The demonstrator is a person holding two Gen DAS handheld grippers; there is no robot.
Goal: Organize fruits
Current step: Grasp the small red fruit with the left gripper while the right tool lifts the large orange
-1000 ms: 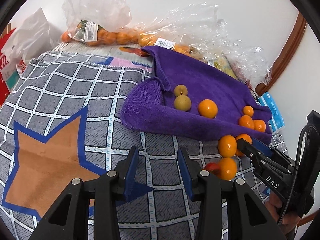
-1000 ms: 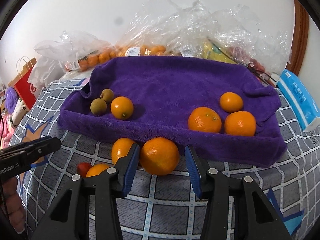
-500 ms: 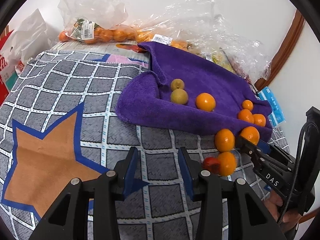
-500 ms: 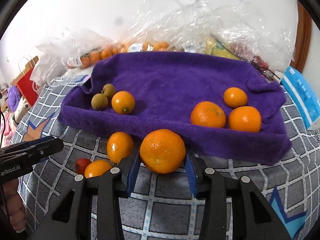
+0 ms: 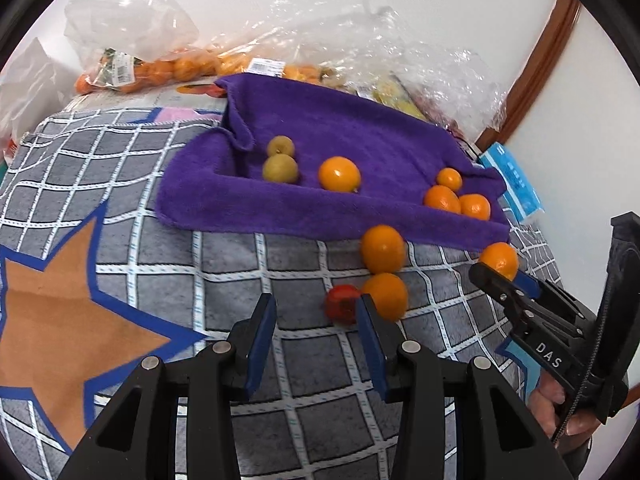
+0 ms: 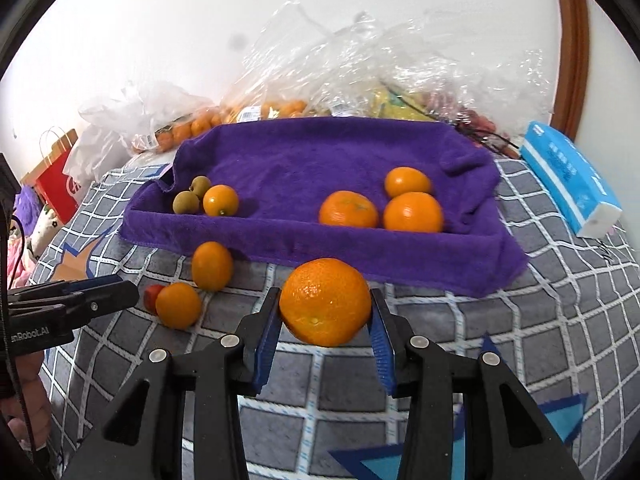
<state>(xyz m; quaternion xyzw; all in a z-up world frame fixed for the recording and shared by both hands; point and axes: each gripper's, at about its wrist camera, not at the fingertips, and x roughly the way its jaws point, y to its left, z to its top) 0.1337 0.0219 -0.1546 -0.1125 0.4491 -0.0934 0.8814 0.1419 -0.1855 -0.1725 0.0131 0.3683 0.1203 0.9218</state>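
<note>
Right hand-held gripper [image 6: 325, 322] is clamped on an orange [image 6: 325, 302]; the purple towel [image 6: 304, 160] lies straight ahead, just beyond. Left hand-held gripper [image 5: 316, 330] is open, empty.

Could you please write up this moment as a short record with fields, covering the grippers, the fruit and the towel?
right gripper: shut on a large orange
left gripper: open, holds nothing
purple towel: spread on the checked blanket
fruit on towel: four oranges, two small greenish fruits
fruit off towel: two oranges and a small red fruit in front of the towel's near edge
behind towel: clear bags of fruit
right of towel: blue tissue pack
</note>
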